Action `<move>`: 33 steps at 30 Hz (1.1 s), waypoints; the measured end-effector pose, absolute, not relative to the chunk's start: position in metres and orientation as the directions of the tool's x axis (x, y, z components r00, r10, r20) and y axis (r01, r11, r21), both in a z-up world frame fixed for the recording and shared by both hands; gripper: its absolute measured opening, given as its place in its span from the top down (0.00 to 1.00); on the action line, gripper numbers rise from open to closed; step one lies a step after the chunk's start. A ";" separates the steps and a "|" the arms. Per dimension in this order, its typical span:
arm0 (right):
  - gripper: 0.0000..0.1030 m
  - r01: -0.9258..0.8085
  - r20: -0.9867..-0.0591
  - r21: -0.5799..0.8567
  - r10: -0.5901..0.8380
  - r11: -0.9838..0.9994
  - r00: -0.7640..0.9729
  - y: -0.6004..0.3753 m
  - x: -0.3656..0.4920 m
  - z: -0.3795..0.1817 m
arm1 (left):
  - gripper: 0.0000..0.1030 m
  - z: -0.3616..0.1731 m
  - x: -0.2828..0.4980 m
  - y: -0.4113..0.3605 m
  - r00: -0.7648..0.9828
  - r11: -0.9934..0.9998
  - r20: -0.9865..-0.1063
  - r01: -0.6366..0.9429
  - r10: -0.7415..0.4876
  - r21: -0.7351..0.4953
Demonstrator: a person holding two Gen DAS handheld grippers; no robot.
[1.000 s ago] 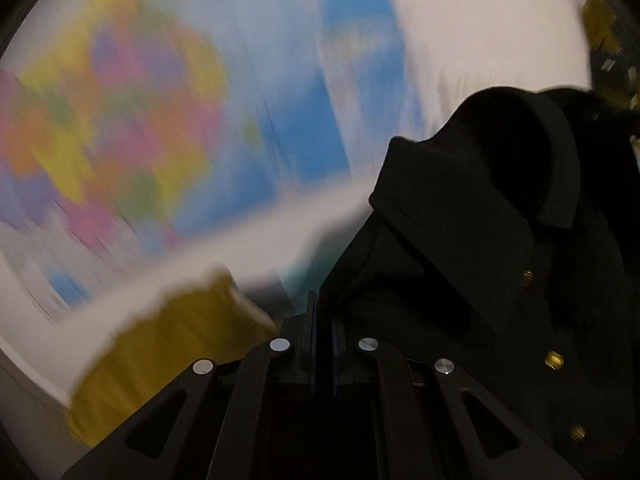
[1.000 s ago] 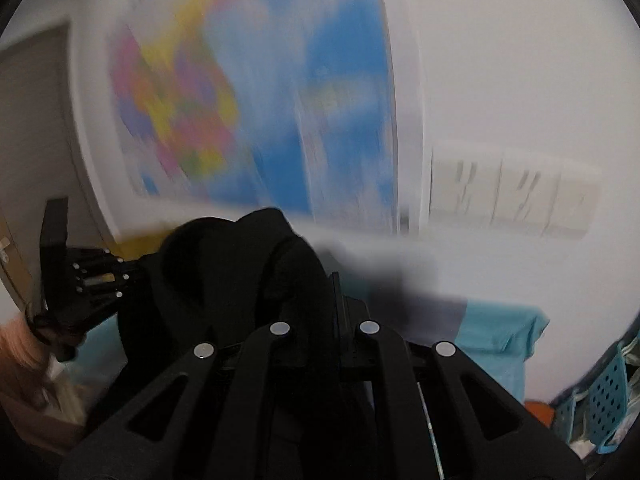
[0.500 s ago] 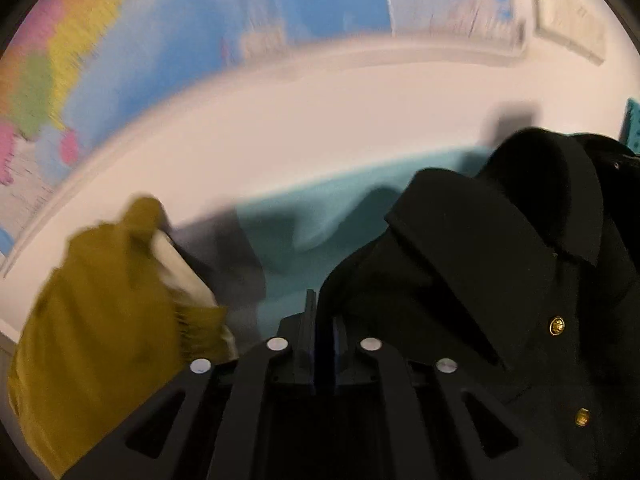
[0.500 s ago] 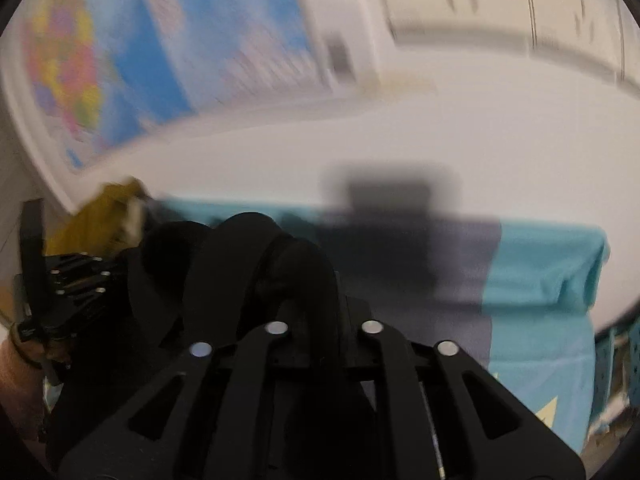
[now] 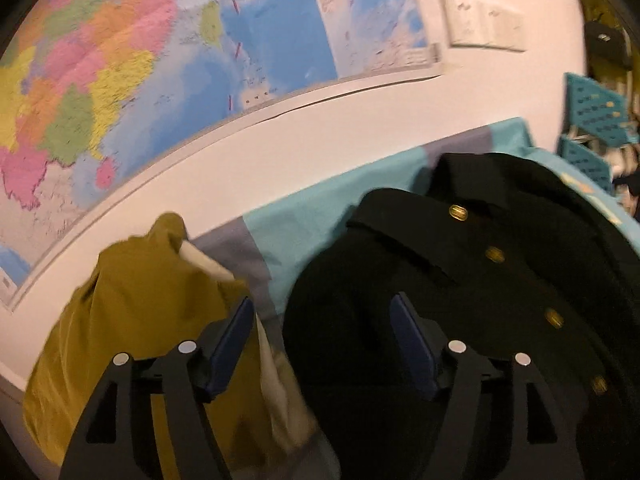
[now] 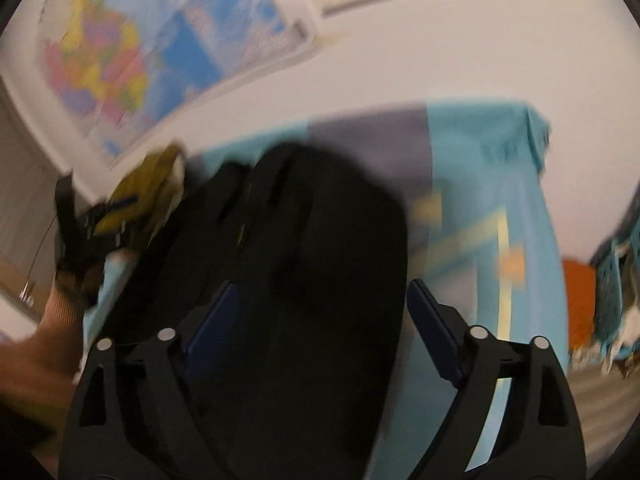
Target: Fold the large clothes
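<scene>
A black coat (image 5: 460,280) with gold buttons lies on a light blue cloth (image 5: 312,224) that covers the table. Its collar points toward the wall. My left gripper (image 5: 322,320) is open, its jaws wide apart over the coat's left edge, holding nothing. In the right wrist view the coat (image 6: 312,248) is a dark mound on the blue cloth (image 6: 480,184). My right gripper (image 6: 322,312) is open above it, jaws either side of the fabric. The left gripper (image 6: 80,236) shows at the far left, held by a hand.
A mustard garment (image 5: 152,312) lies left of the coat, also seen in the right wrist view (image 6: 148,184). A colourful map (image 5: 140,60) hangs on the white wall behind. Teal baskets (image 5: 592,120) stand at the right, with an orange object (image 6: 580,304) beside the table.
Both grippers were shut on the black coat and held it up; now both are open and the coat lies on the blue cloth. The views have tilted down toward the table.
</scene>
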State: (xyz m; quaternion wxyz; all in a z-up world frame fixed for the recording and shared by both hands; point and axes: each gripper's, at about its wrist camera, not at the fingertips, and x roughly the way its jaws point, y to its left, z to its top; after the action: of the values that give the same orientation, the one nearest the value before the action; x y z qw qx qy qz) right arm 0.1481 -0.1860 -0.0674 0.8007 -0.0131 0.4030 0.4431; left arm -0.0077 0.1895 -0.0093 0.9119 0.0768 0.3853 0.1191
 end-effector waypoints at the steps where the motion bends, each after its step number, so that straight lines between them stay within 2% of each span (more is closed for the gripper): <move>1: 0.16 -0.717 -0.676 0.340 0.688 0.608 0.264 -0.195 0.133 -0.078 | 0.29 -0.011 -0.018 0.188 0.681 0.966 -0.687 -0.140 0.253 0.217; 6: 0.17 -0.697 -0.710 0.400 0.682 0.595 0.175 -0.223 0.086 -0.124 | 0.27 -0.029 -0.055 0.170 0.663 0.971 -0.714 -0.099 0.228 0.218; 8: 0.44 -0.694 -0.706 0.418 0.690 0.586 0.158 -0.228 0.077 -0.135 | 0.27 -0.031 -0.063 0.165 0.654 0.976 -0.727 -0.089 0.208 0.199; 9: 0.73 -0.701 -0.699 0.422 0.698 0.575 0.152 -0.229 0.075 -0.136 | 0.28 -0.034 -0.067 0.163 0.649 0.979 -0.735 -0.086 0.195 0.184; 10: 0.82 -0.700 -0.690 0.421 0.704 0.577 0.165 -0.232 0.072 -0.133 | 0.27 -0.040 -0.070 0.163 0.647 0.980 -0.737 -0.088 0.193 0.178; 13: 0.94 -0.716 -0.668 0.329 0.688 0.616 0.285 -0.243 0.069 -0.098 | 0.27 -0.039 -0.079 0.161 0.649 0.981 -0.736 -0.096 0.190 0.169; 16: 0.94 -0.691 -0.621 0.238 0.654 0.683 0.432 -0.263 0.076 -0.053 | 0.28 -0.032 -0.086 0.164 0.659 0.978 -0.724 -0.114 0.205 0.173; 19: 0.94 -0.595 -0.575 0.174 0.572 0.784 0.585 -0.291 0.094 -0.019 | 0.28 -0.027 -0.095 0.171 0.663 0.976 -0.717 -0.141 0.216 0.164; 21: 0.94 -0.527 -0.585 0.153 0.507 0.836 0.634 -0.299 0.112 -0.022 | 0.28 -0.026 -0.101 0.177 0.657 0.976 -0.722 -0.158 0.215 0.147; 25: 0.89 -0.460 -0.691 0.140 0.420 0.877 0.588 -0.287 0.142 -0.074 | 0.27 -0.033 -0.116 0.180 0.626 0.984 -0.761 -0.151 0.168 0.093; 27: 0.81 -0.466 -0.720 0.168 0.431 0.869 0.544 -0.282 0.144 -0.098 | 0.27 -0.033 -0.129 0.176 0.627 0.993 -0.775 -0.117 0.082 0.011; 30: 0.58 -0.444 -0.721 0.195 0.435 0.874 0.539 -0.279 0.142 -0.112 | 0.21 -0.028 -0.149 0.168 0.633 0.991 -0.770 -0.035 -0.079 -0.130; 33: 0.49 -0.450 -0.674 0.251 0.488 0.857 0.555 -0.289 0.135 -0.107 | 0.14 -0.024 -0.165 0.150 0.644 0.977 -0.742 0.042 -0.186 -0.208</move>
State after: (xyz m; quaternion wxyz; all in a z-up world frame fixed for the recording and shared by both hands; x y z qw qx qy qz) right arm 0.1345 -0.2890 -0.1072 0.8813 0.0246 0.3896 0.2663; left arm -0.1648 0.1504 -0.0237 0.9025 -0.0862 0.4172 -0.0633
